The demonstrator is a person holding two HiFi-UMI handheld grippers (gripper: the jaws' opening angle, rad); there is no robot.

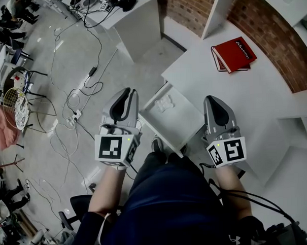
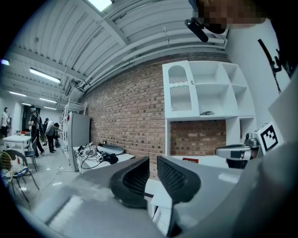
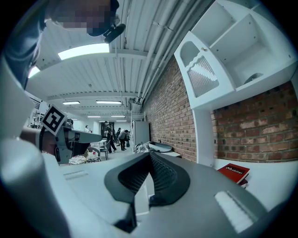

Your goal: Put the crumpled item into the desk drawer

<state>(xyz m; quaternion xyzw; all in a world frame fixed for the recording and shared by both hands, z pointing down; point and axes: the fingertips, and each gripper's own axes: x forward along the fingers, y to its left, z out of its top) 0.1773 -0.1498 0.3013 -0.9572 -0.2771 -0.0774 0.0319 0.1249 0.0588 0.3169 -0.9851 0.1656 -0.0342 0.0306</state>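
Observation:
A white crumpled item lies inside the open white desk drawer, which juts out from the white desk. My left gripper hovers just left of the drawer. Its jaws stand open by a narrow gap with nothing between them. My right gripper is over the desk edge, just right of the drawer, with its jaws shut and empty. Both grippers point away from me, and neither touches the crumpled item.
A red book lies on the desk near the brick wall. A white shelf unit stands on the desk. Cables and a power strip trail on the floor at the left. Another white desk stands beyond.

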